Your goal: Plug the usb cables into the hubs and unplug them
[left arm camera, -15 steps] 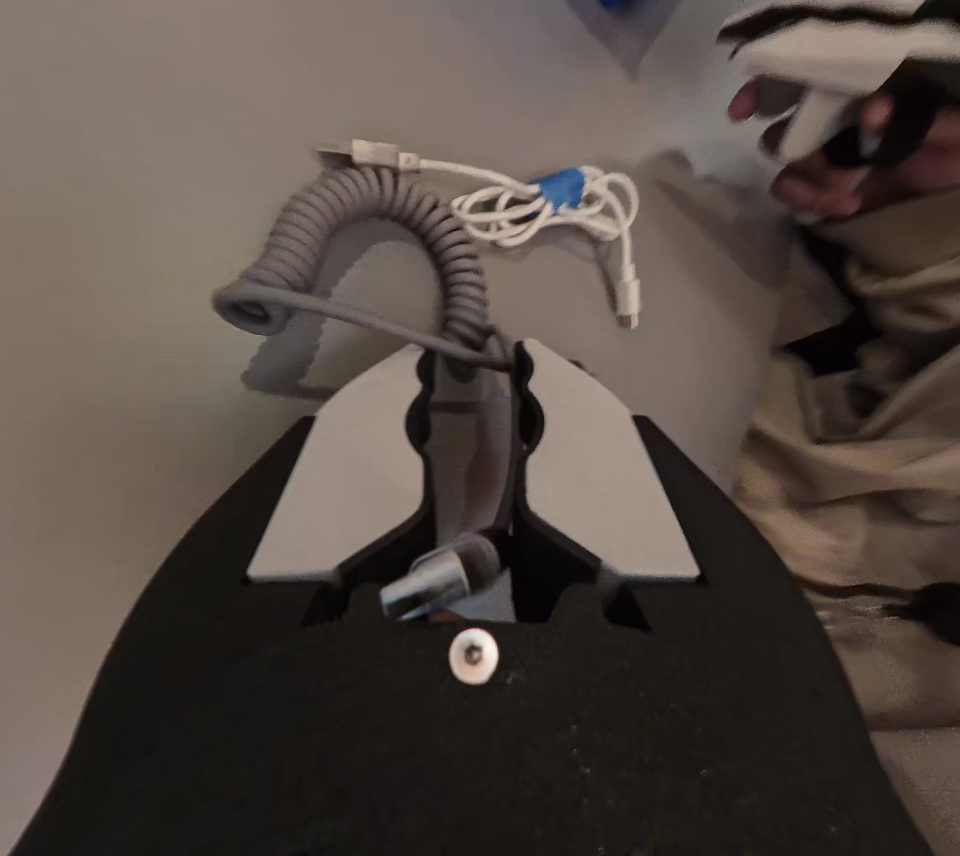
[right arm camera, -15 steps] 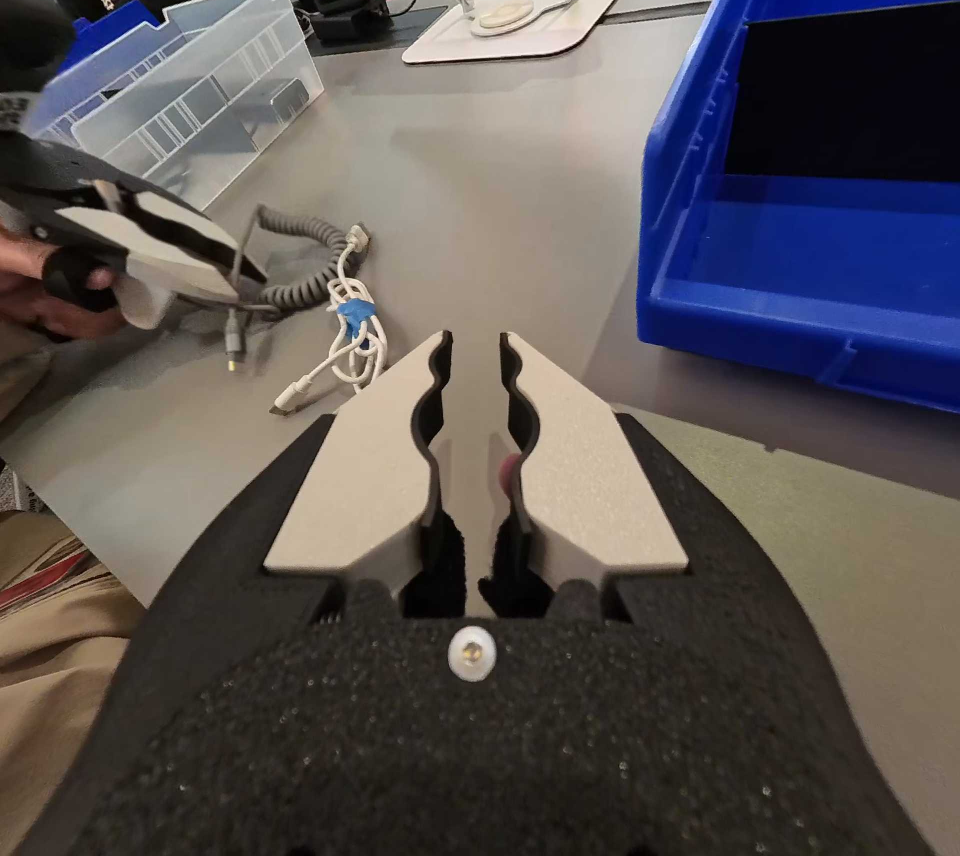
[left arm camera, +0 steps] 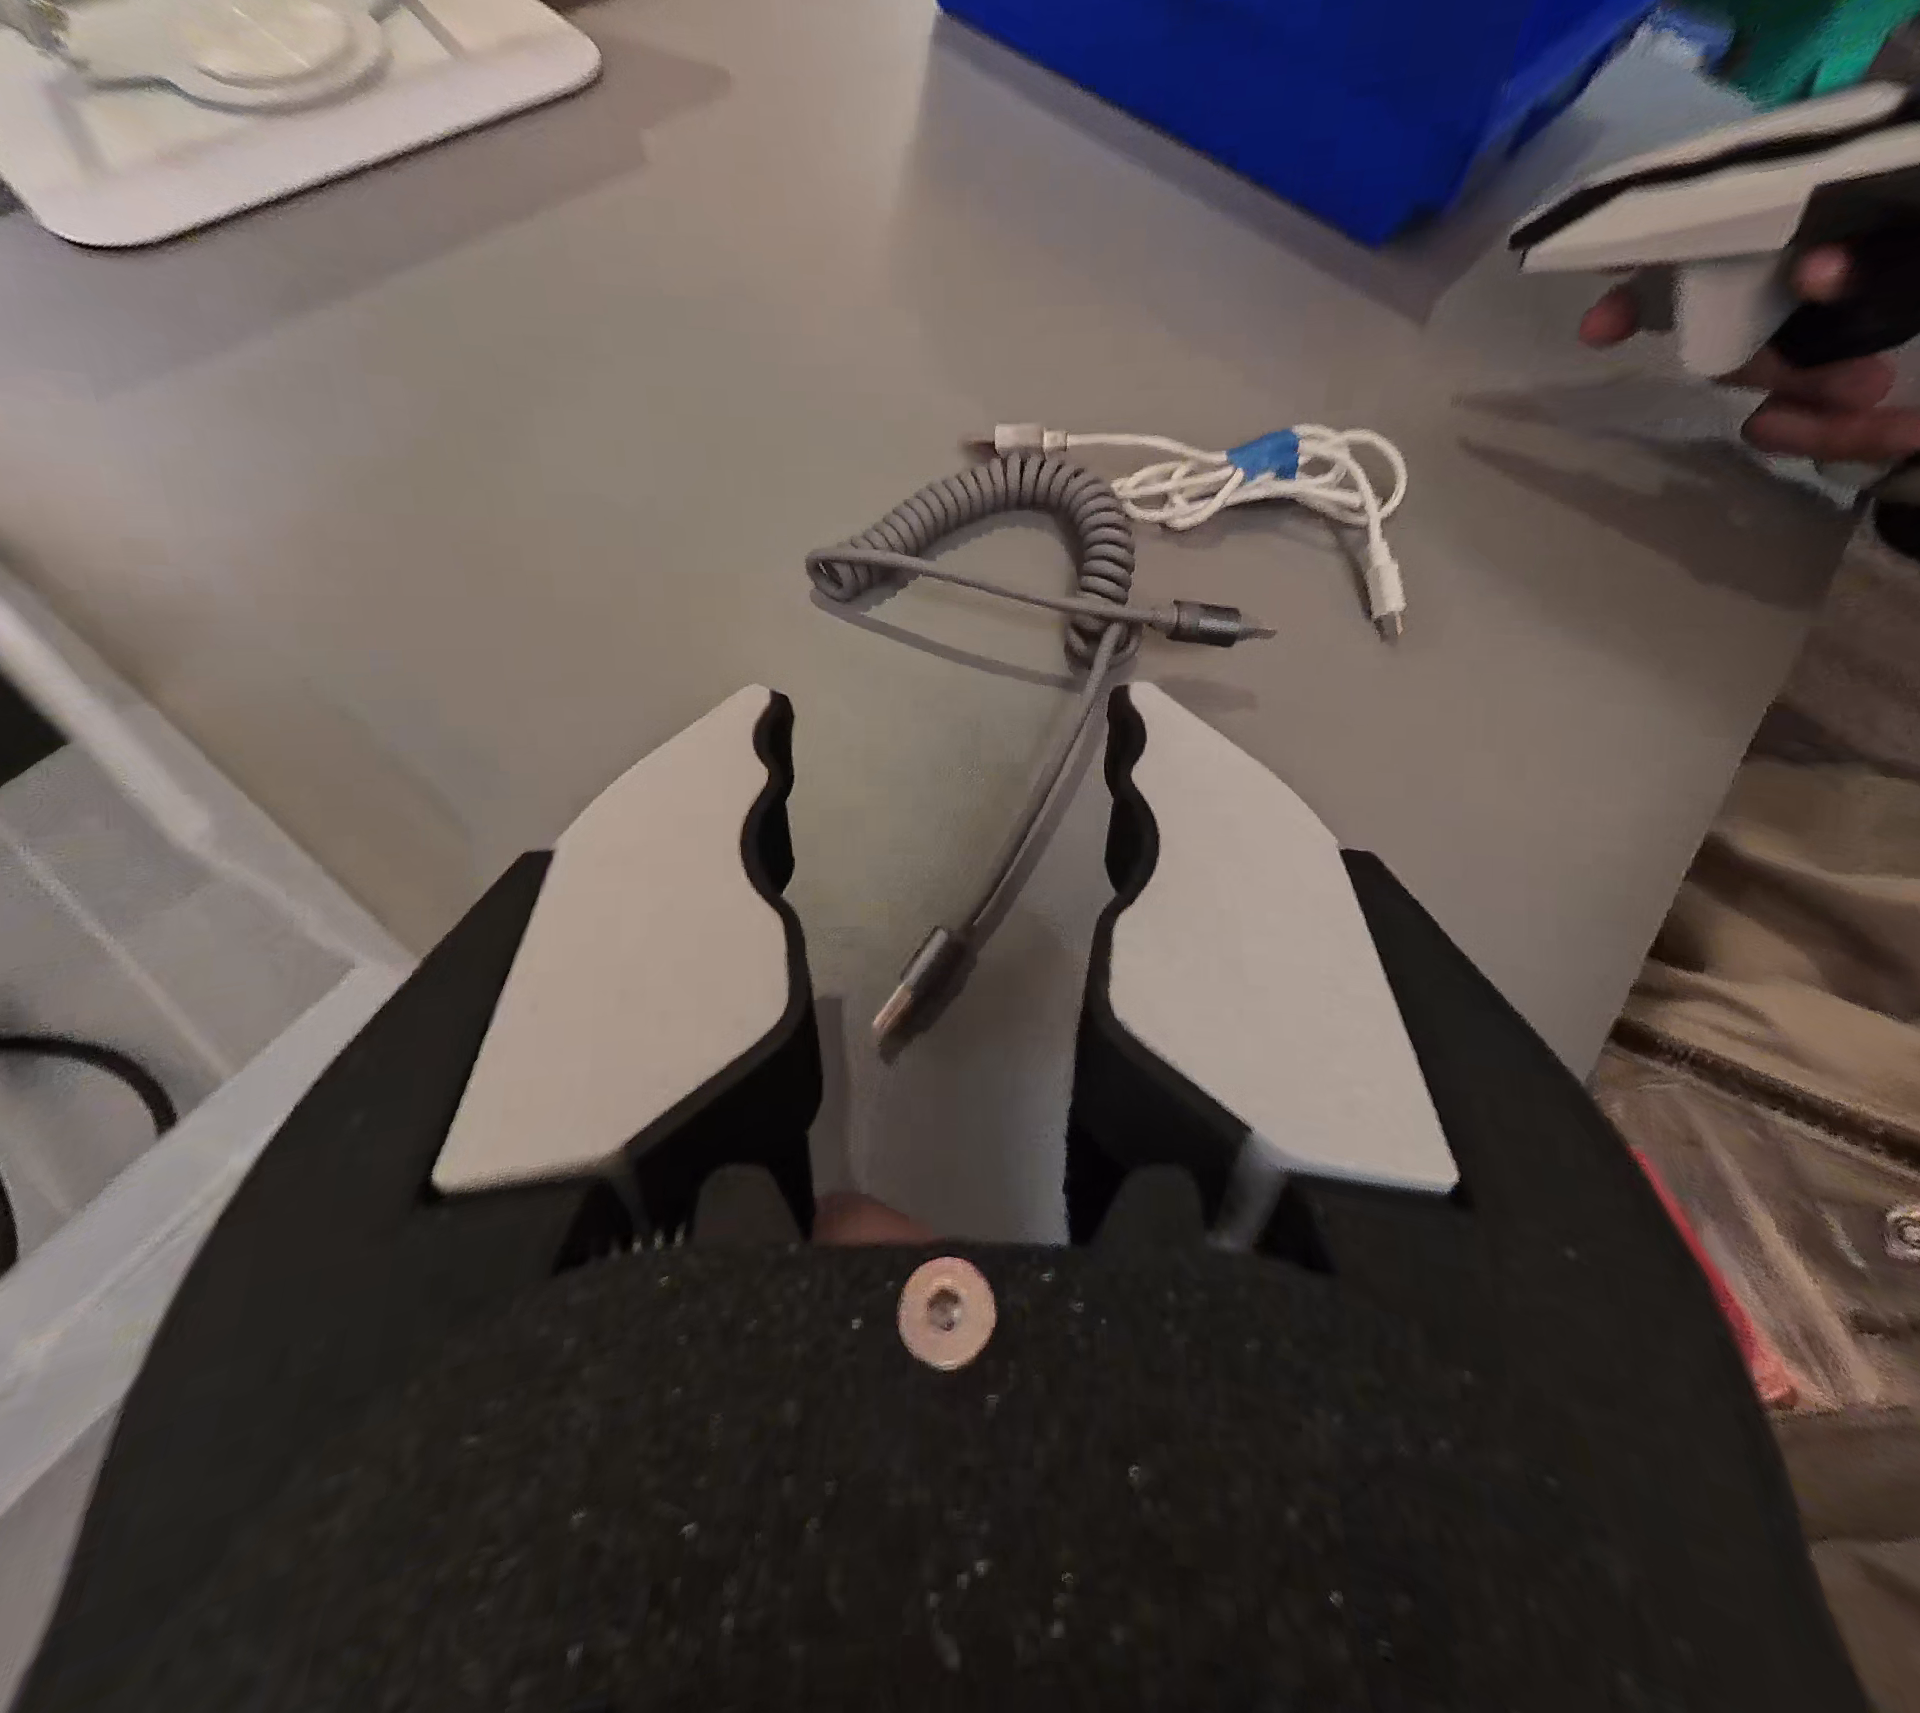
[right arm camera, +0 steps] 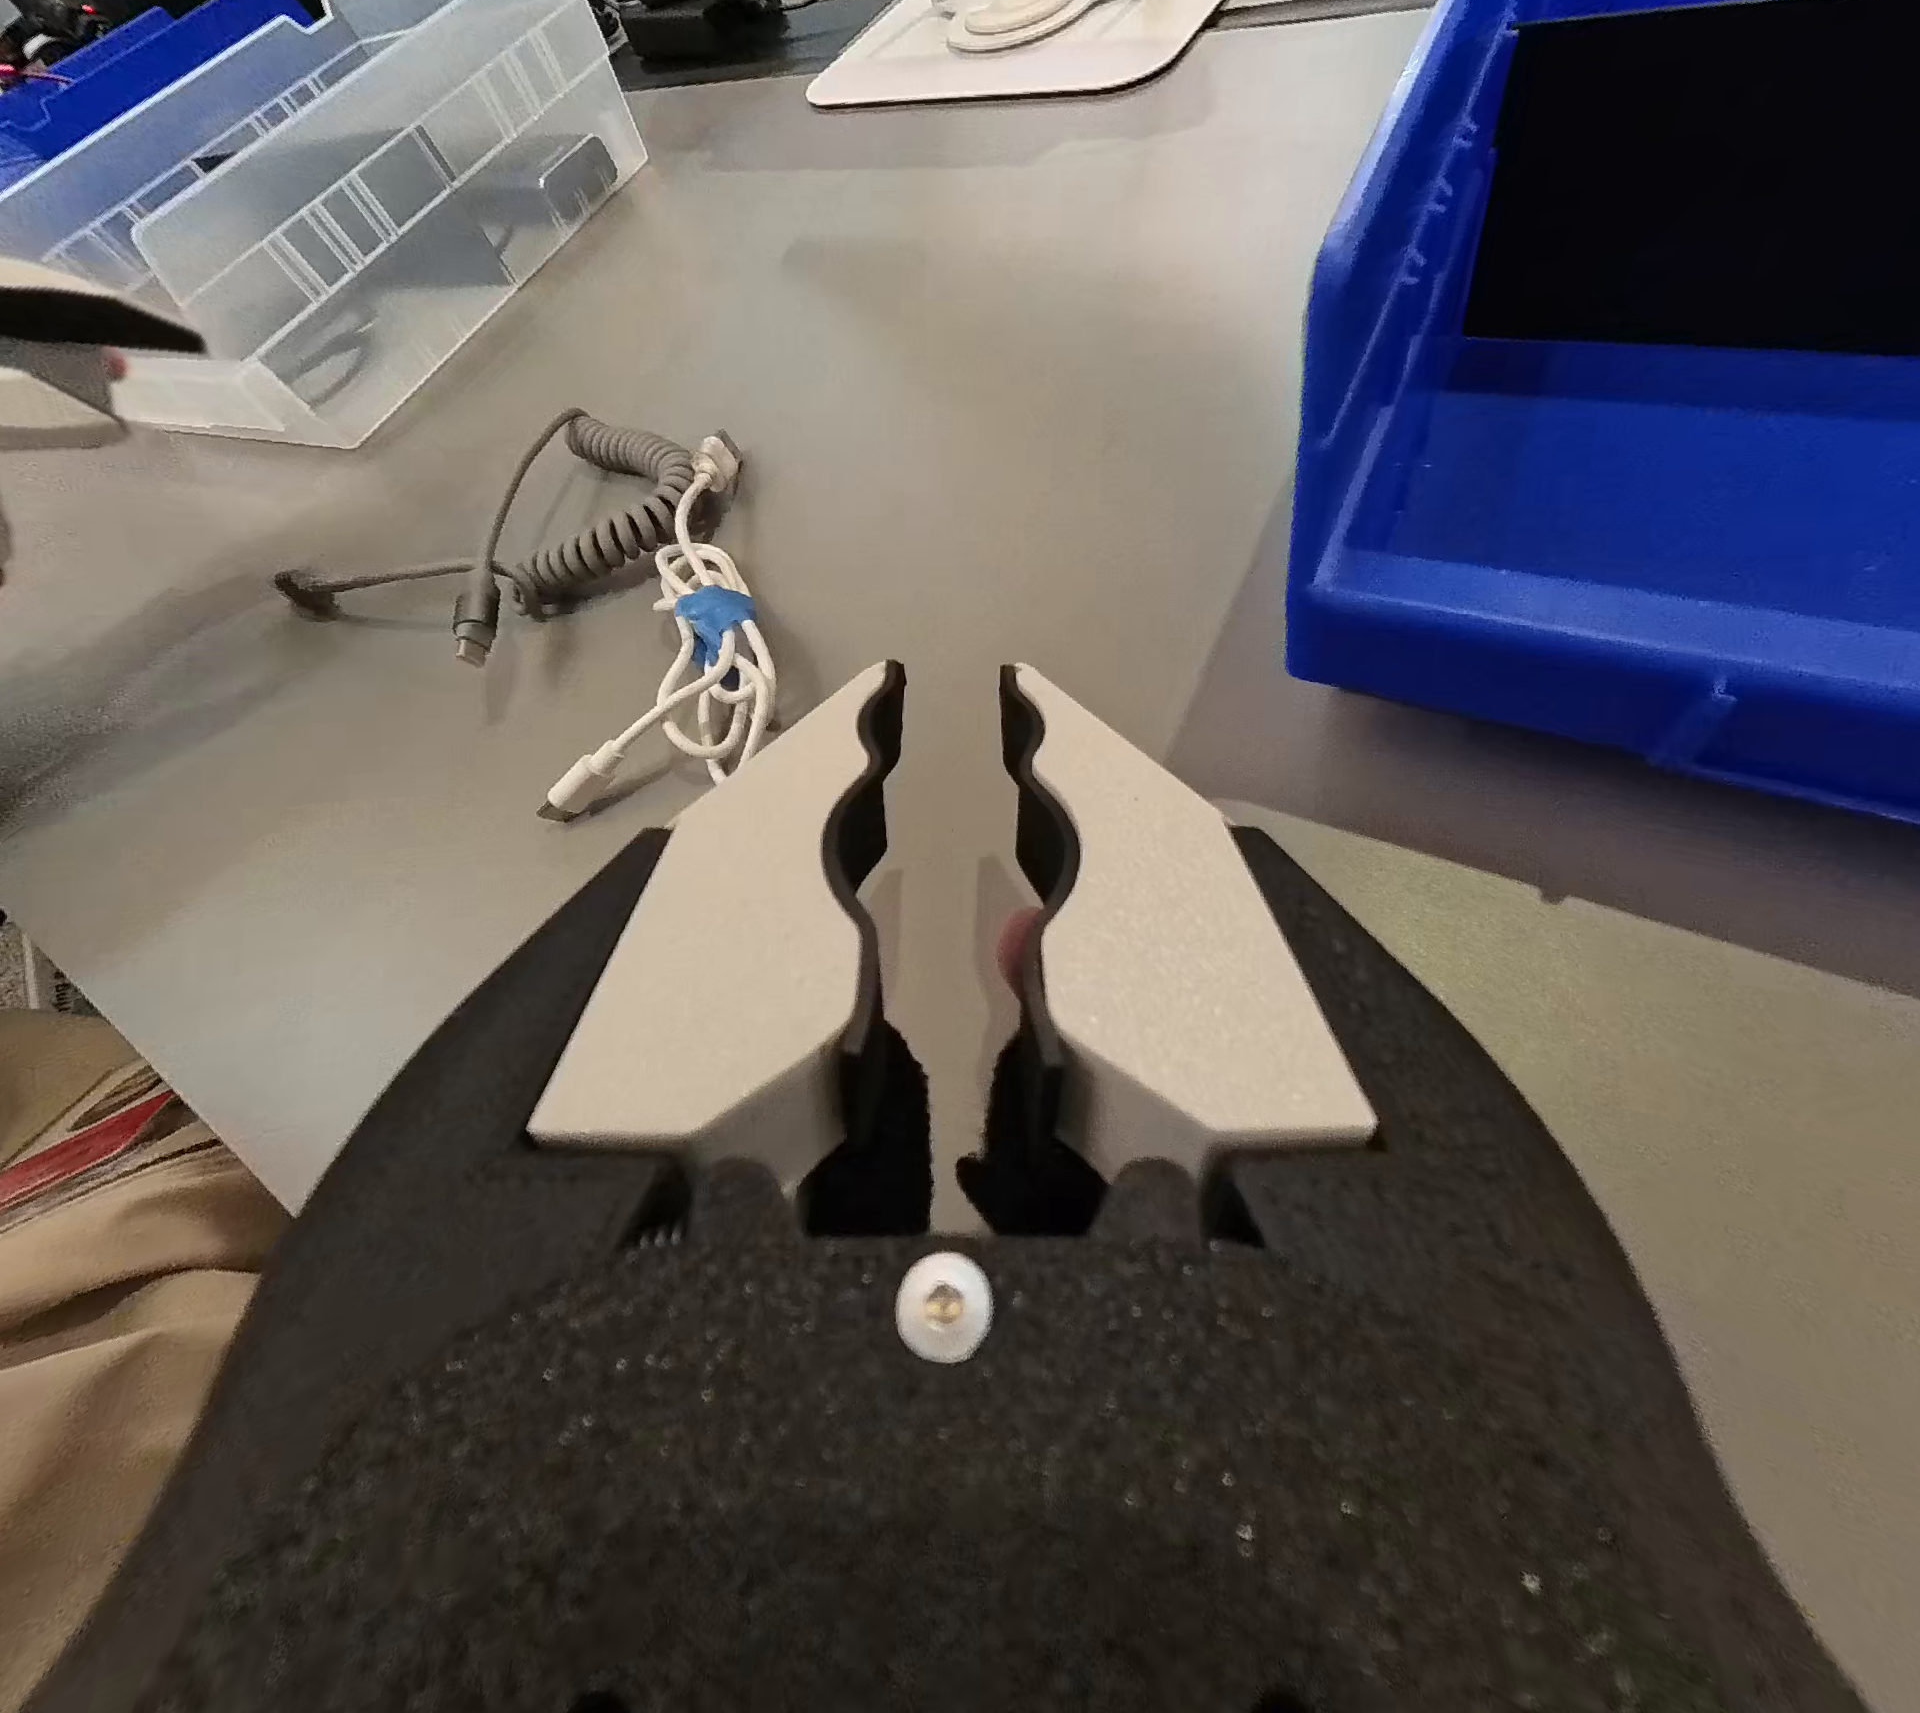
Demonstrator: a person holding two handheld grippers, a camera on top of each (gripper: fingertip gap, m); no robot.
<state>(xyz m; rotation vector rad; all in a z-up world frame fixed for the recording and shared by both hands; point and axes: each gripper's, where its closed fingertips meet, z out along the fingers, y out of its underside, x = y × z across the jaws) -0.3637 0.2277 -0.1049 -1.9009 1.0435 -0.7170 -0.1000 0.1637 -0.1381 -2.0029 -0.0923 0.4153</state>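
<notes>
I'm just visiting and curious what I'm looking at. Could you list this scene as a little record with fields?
Surface: grey table
Grey cable: coiled, lying loose on the table
White cable: bundled, blue tape around it, beside the grey one
Left gripper: open, empty, above the grey cable's plug
Right gripper: slightly open, empty
Blue bin: right side
Clear bin: left side

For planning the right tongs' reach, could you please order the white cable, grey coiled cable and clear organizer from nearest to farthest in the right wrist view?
1. White cable, just left of the right tongs.
2. Grey coiled cable, farther left.
3. Clear organizer, far left at the back.
</notes>
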